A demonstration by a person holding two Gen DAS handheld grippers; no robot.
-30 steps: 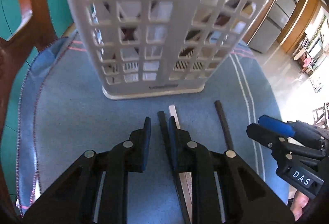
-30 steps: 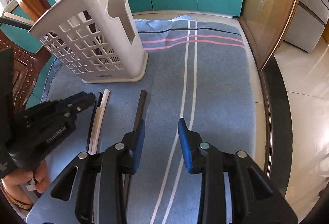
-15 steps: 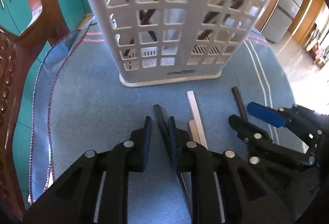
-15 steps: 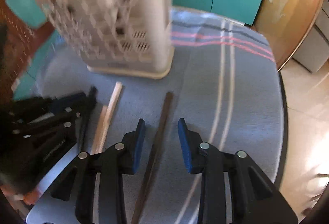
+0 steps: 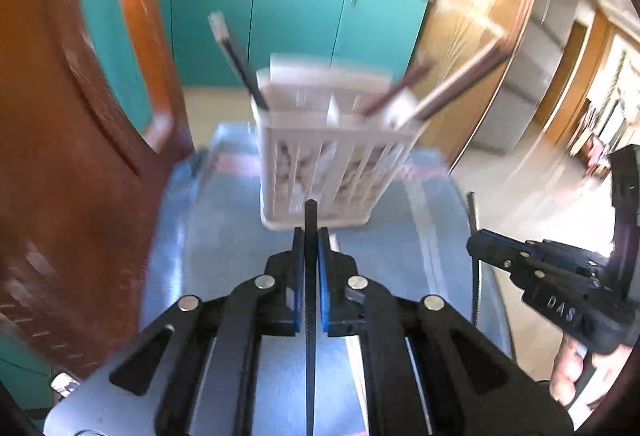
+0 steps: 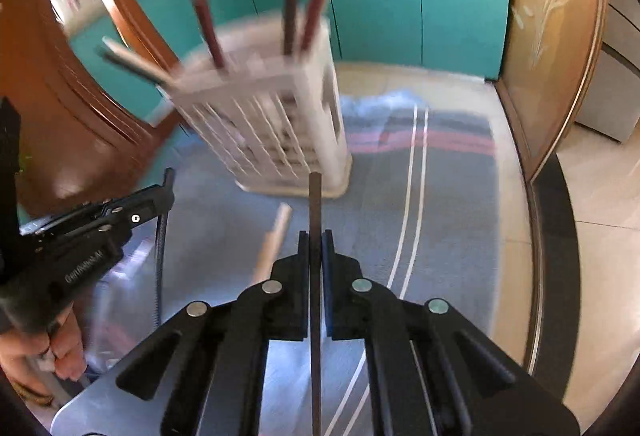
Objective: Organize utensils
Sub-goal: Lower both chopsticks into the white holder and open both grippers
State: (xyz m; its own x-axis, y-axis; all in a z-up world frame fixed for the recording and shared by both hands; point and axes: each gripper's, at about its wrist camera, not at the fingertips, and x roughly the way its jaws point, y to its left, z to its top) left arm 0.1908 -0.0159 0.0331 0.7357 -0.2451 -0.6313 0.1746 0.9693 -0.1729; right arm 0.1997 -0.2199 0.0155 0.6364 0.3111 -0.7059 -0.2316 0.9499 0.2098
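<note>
The left gripper (image 5: pixel 307 236) is clamped on a thin black ribbed chopstick (image 5: pixel 309 300), and the right gripper (image 6: pixel 315 240) is clamped on a slim dark brown chopstick (image 6: pixel 315 204). Both sticks point toward the white plastic lattice utensil holder (image 6: pixel 280 140) and hang above the blue striped cloth (image 6: pixel 452 196). These sticks seem light, stiff and smooth, so they may pivot; a grip near the middle looks safer. A pale wooden chopstick (image 6: pixel 274 240) lies before the holder.
</note>
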